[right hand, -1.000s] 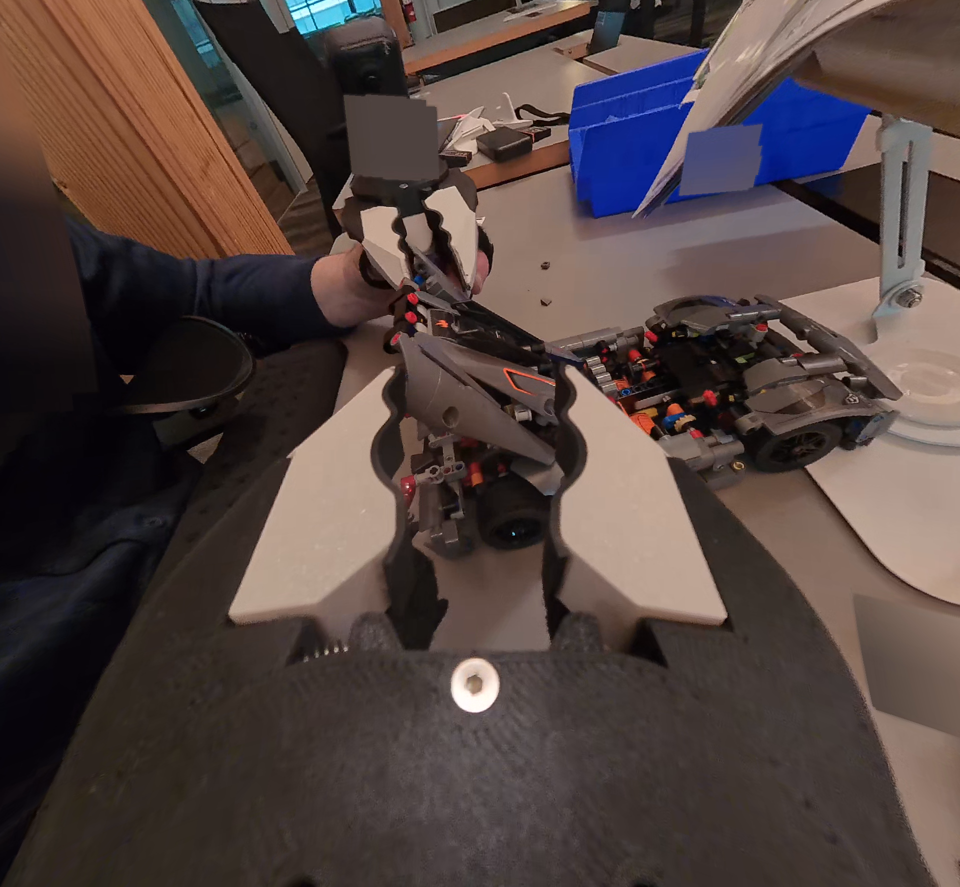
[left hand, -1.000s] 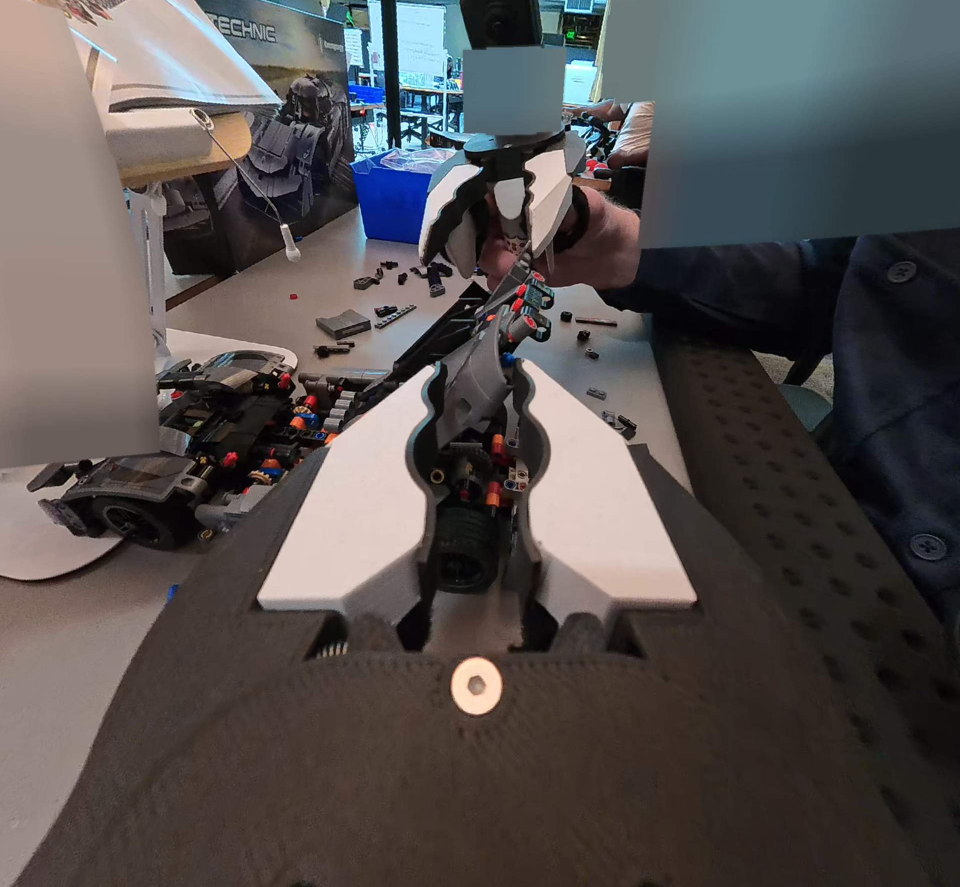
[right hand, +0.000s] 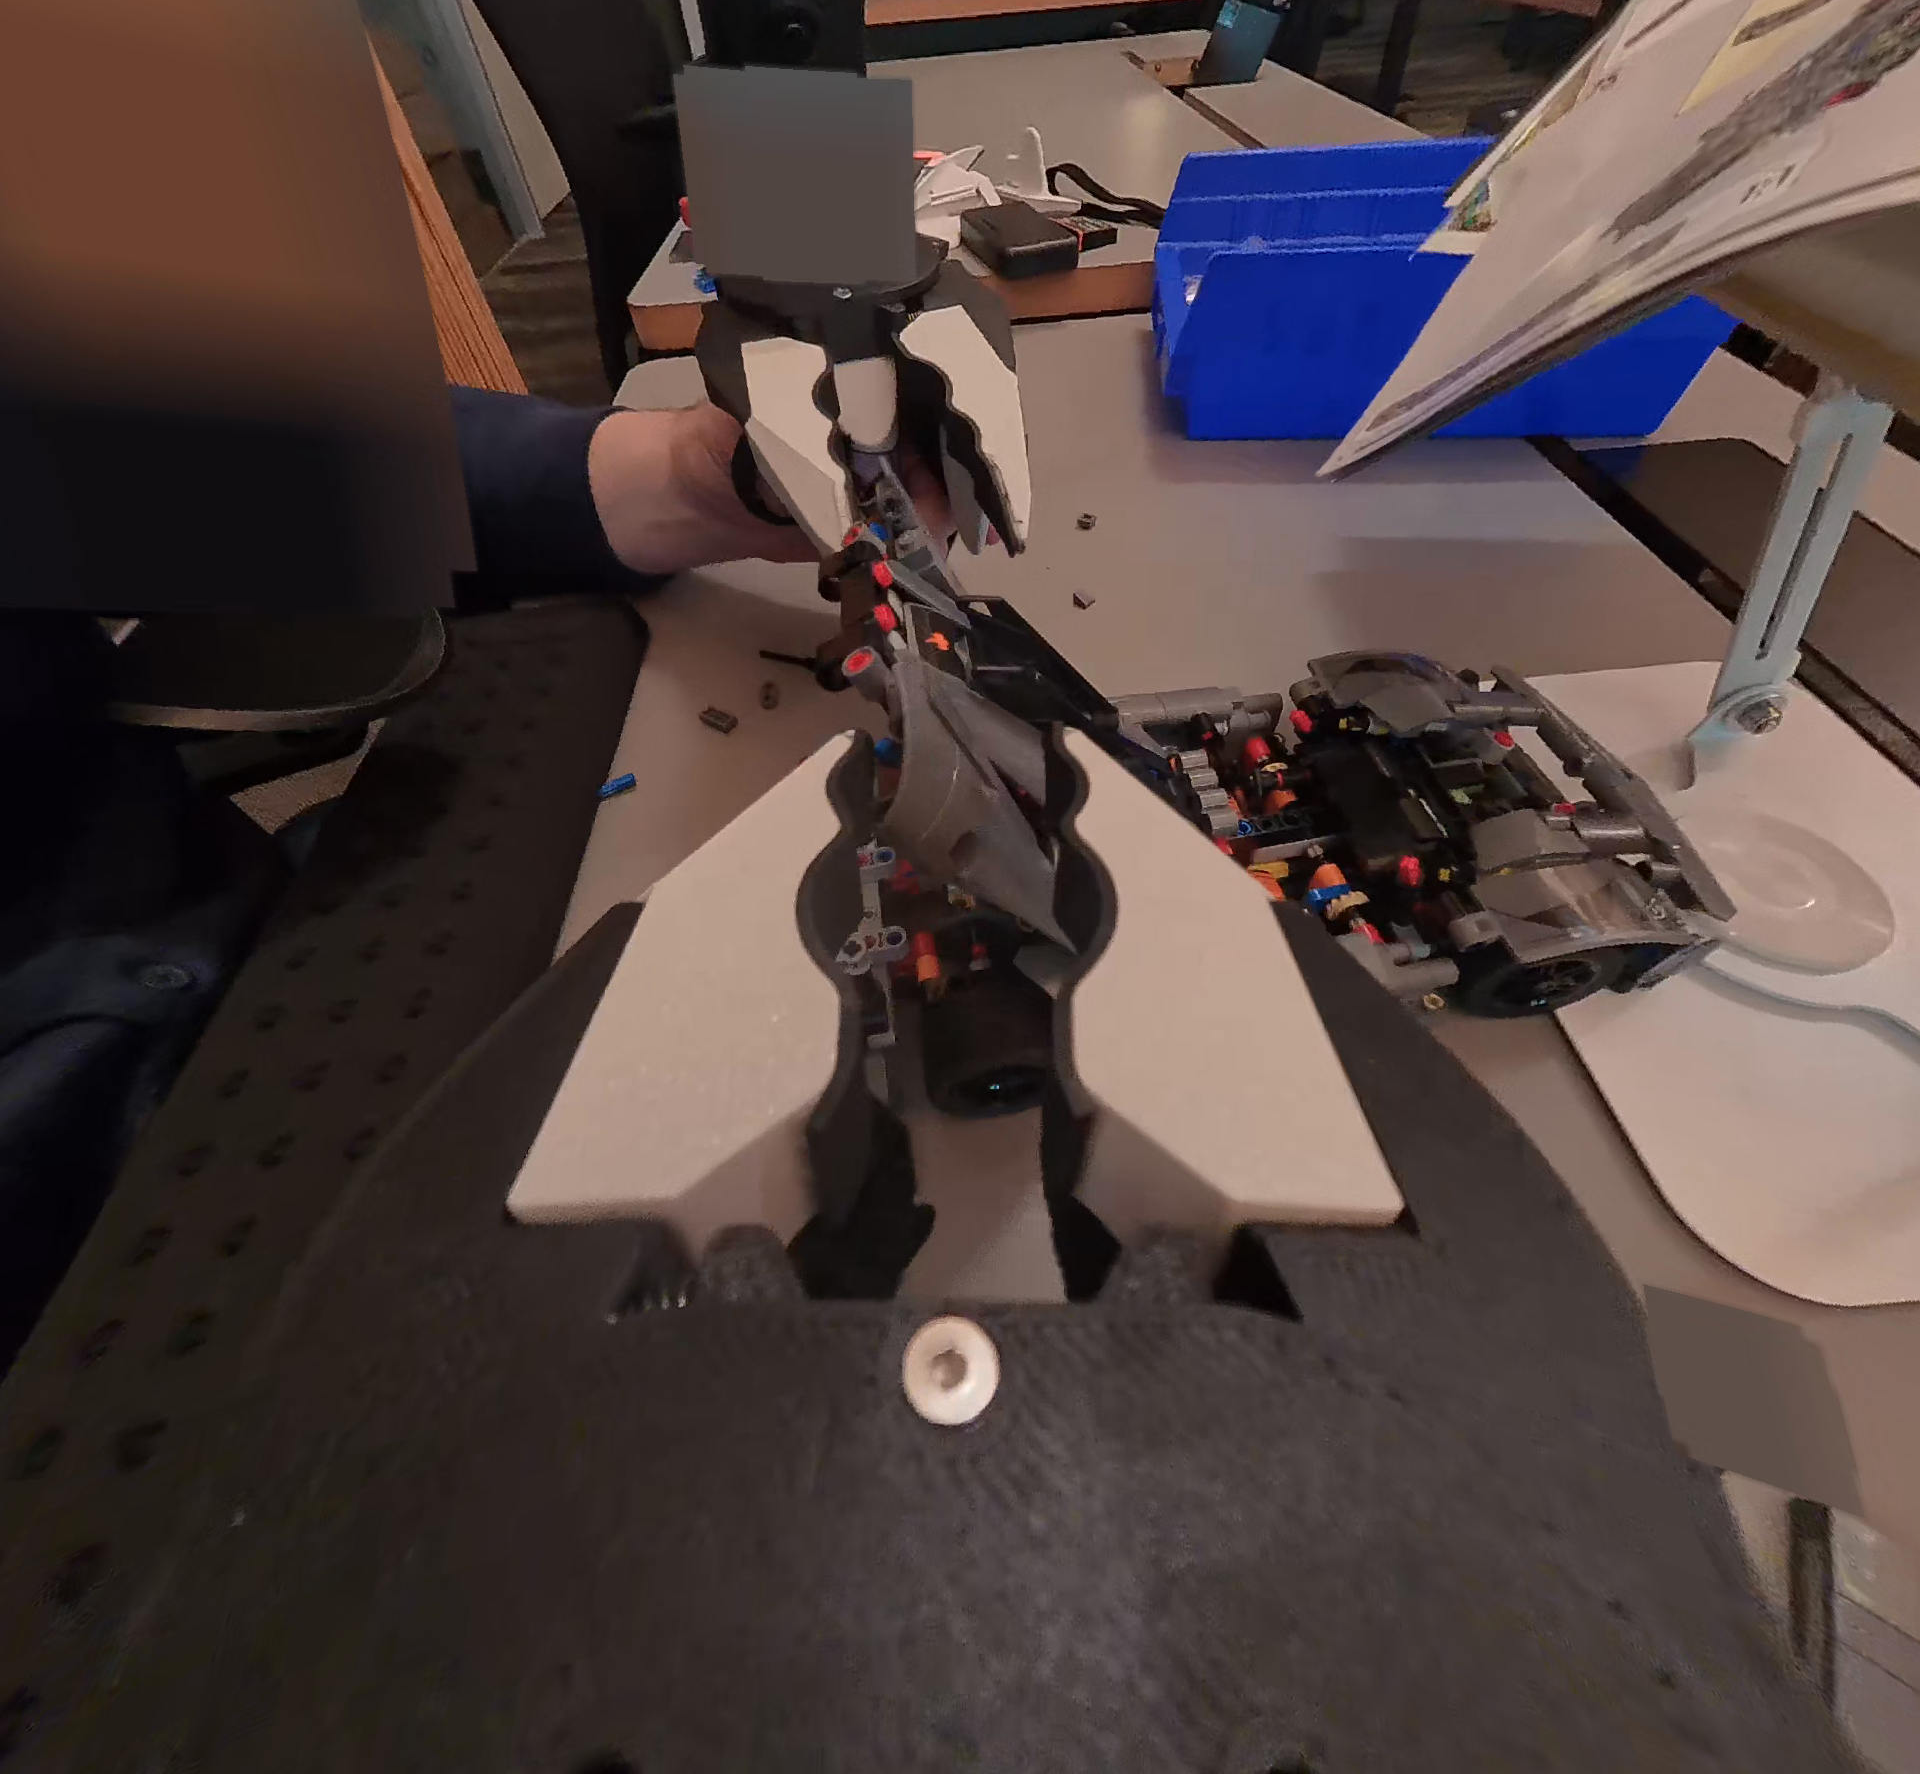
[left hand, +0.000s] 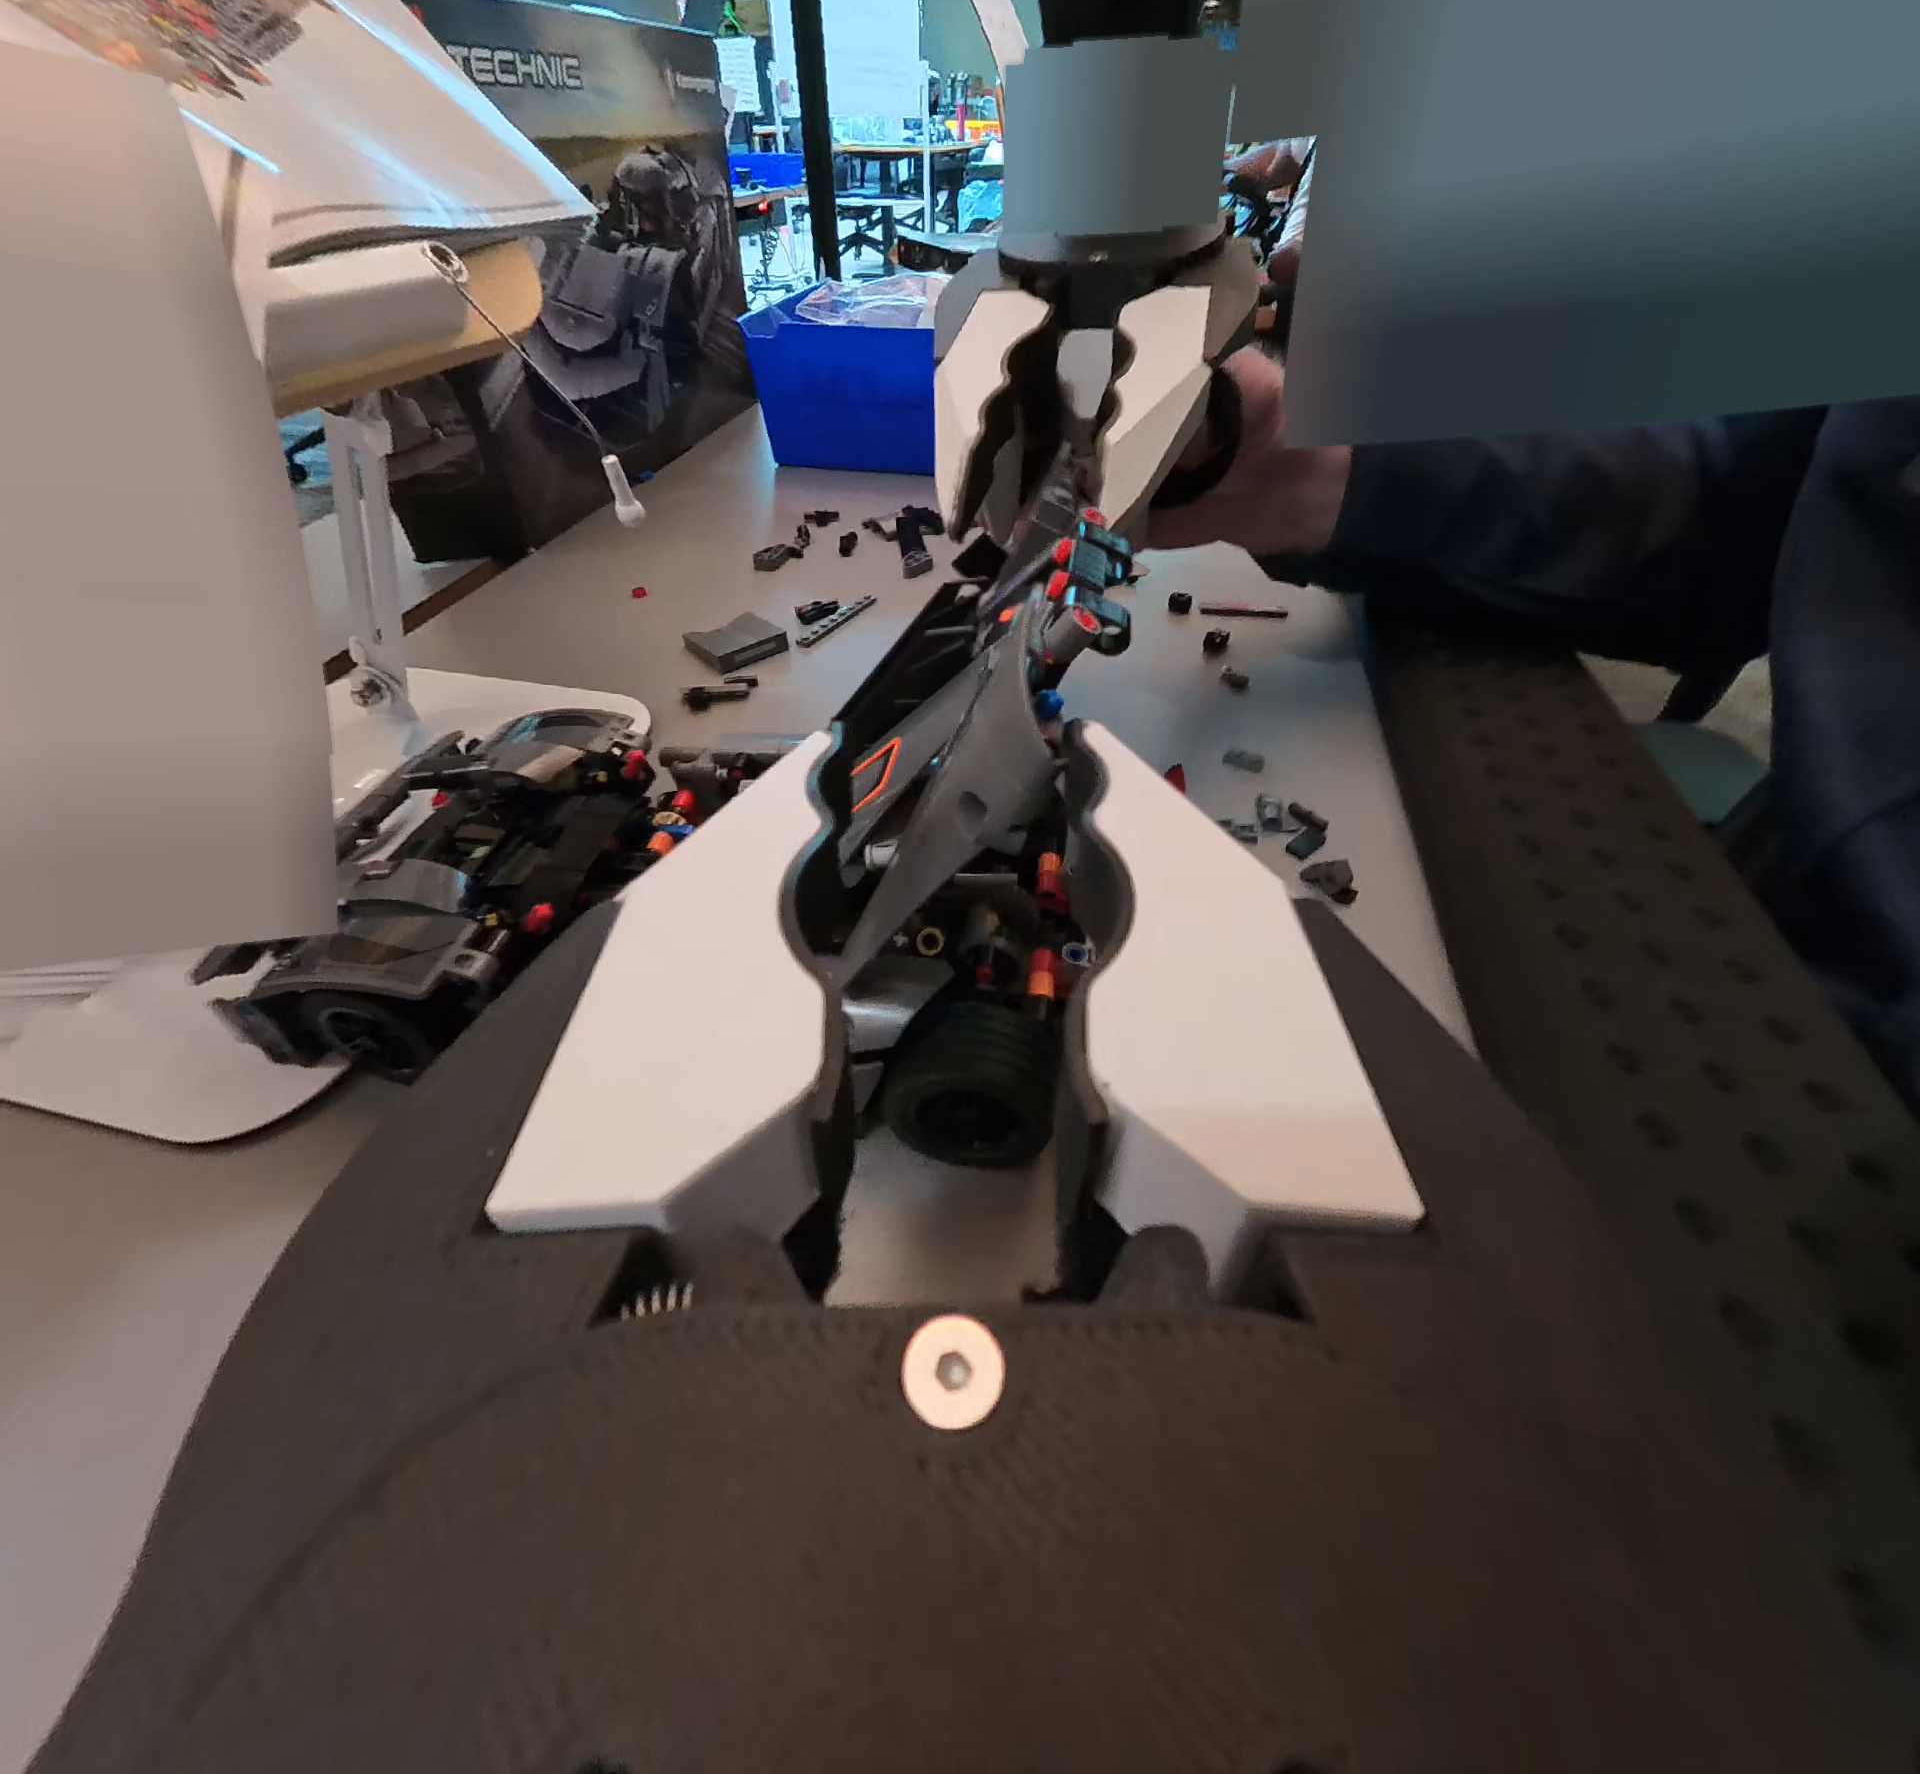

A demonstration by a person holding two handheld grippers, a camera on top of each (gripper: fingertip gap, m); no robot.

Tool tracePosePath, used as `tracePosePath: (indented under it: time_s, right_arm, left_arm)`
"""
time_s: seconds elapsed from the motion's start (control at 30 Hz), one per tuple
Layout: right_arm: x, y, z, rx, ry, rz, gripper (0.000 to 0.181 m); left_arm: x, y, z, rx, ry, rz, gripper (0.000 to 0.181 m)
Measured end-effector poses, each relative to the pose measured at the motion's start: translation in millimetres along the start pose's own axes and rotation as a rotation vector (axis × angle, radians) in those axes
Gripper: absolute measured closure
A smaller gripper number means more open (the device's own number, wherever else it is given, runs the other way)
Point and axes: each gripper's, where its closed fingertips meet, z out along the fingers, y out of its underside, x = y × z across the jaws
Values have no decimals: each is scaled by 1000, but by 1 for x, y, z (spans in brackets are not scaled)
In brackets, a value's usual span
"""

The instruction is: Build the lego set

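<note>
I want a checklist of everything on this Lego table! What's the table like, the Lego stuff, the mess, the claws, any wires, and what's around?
Surface: grey table, with a white stand base on it.
Job's things: grey car section with a black wheel, lifted and tilted between both claws; bigger car chassis resting on the table; open instruction booklet on the stand.
Clutter: small loose pieces scattered on the table.
Grippers: left claw shut on one end of the car section; right claw shut on the other end.
Cables: nothing seen.
Surroundings: blue bin, set box, more tables behind.
</note>
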Motion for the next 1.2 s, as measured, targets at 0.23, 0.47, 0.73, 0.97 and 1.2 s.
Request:
tracePosePath:
  time_s: [0.23, 0.47, 0.73, 0.97, 1.2]
  right_arm:
    - [-10, -10, -5, -42, 25, -96, 144]
    - [-20, -31, 9, -186, 114, -194, 146]
    - [-15, -32, 49, -428, 122, -217, 162]
    - [-11, -37, 58, -545, -74, -78, 166]
    - [-7, -19, 62, -684, -193, -22, 166]
  left_arm:
    - [5, 1, -3, -38, -21, 91, 159]
    - [6, -1, -1, -21, -26, 97, 166]
    - [7, 0, -1, -31, -40, 127, 166]
    - [7, -1, -1, -32, -45, 135, 167]
    - [6, -1, -1, -28, -52, 142, 166]
